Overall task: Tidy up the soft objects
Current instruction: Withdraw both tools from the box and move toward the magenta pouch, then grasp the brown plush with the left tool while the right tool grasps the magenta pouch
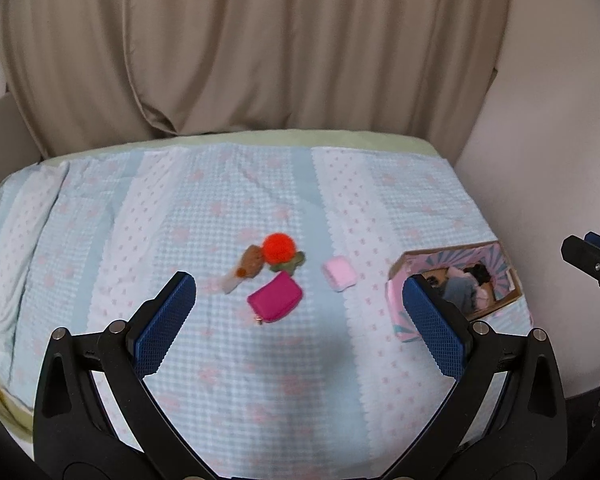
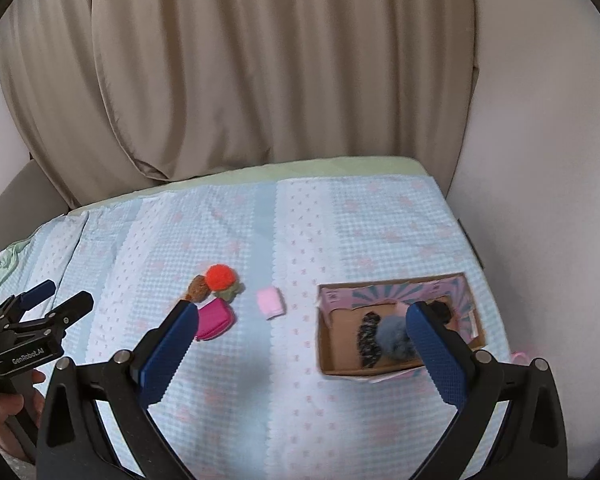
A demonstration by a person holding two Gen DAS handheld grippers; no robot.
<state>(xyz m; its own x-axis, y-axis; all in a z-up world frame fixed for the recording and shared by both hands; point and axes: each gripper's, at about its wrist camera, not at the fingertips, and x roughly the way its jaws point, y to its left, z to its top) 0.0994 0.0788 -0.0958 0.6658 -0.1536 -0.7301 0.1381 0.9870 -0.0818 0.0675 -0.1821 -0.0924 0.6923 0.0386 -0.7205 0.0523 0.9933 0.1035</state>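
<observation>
So far, some fluffy things sit in the cardboard box (image 2: 396,370) on the bed (image 2: 340,240). Left out nearby: an orange pom-pom (image 1: 279,246), pink pouch (image 1: 275,297) and pale pink pad (image 1: 340,273). Both sets of fingers are wide apart, holding nothing.
</observation>
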